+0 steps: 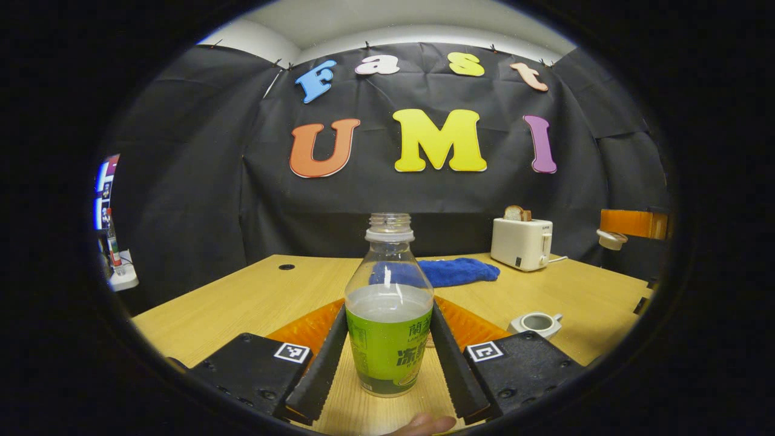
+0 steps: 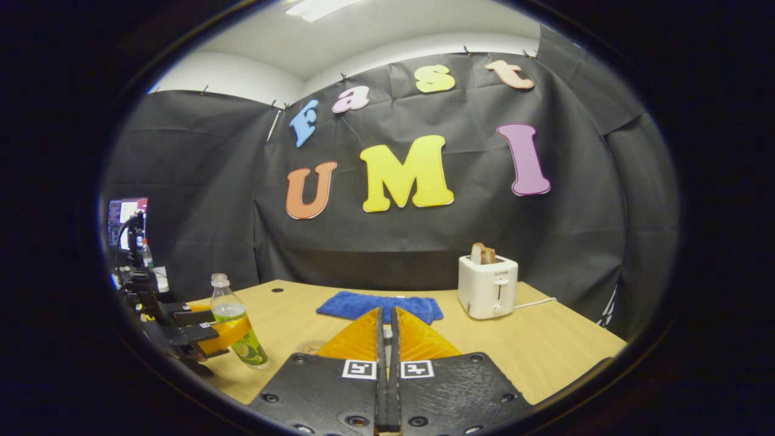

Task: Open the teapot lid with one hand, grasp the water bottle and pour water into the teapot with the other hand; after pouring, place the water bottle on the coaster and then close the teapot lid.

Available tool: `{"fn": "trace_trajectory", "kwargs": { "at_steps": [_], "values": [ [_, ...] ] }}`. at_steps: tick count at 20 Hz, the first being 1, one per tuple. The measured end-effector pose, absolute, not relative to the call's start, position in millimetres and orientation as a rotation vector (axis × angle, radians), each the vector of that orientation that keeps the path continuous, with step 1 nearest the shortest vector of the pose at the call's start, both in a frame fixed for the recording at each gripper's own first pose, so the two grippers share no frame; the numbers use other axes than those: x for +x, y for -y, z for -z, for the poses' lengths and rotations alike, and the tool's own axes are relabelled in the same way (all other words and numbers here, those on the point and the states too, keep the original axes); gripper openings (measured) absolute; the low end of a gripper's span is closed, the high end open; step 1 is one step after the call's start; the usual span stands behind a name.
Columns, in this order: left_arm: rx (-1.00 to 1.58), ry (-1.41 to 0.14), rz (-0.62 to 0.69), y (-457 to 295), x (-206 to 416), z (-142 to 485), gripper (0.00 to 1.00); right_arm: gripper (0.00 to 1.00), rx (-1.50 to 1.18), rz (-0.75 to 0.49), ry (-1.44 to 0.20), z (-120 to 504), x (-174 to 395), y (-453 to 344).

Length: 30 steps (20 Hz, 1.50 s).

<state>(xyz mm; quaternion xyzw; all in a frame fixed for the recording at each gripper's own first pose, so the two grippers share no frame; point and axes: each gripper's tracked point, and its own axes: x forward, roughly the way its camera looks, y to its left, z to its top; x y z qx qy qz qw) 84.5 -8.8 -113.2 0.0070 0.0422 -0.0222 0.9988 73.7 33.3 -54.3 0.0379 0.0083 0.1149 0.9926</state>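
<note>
In the left gripper view the water bottle (image 1: 389, 315) stands upright and uncapped on the table (image 1: 254, 297), dead ahead at 12 o'clock between the left gripper's (image 1: 387, 357) fingers, which flank its labelled body so closely that contact cannot be told; the teapot (image 1: 536, 323), lid off, sits at about 3 o'clock. In the right gripper view the right gripper (image 2: 385, 339) has its fingers together and appears empty, with the bottle at 9 o'clock, so the left is far nearer.

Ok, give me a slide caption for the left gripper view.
Left claw closed on the uncapped water bottle above the wooden table, open teapot at right.
</note>
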Motion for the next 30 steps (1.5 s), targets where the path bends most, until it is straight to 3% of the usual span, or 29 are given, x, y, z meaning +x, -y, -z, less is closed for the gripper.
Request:
{"fn": "trace_trajectory", "kwargs": {
  "at_steps": [8,15,30],
  "values": [
    [0.303,-0.108,-0.029,8,74,99,0.77,0.00,0.065,-0.196,-0.029,51,77,-5],
    [0.753,-0.156,-0.050,18,85,116,0.77,0.00,0.091,-0.174,-0.042,52,80,17],
    [1.295,-0.246,0.080,51,92,126,0.77,0.00,0.077,-0.112,-0.044,55,86,53]
  ]
}}
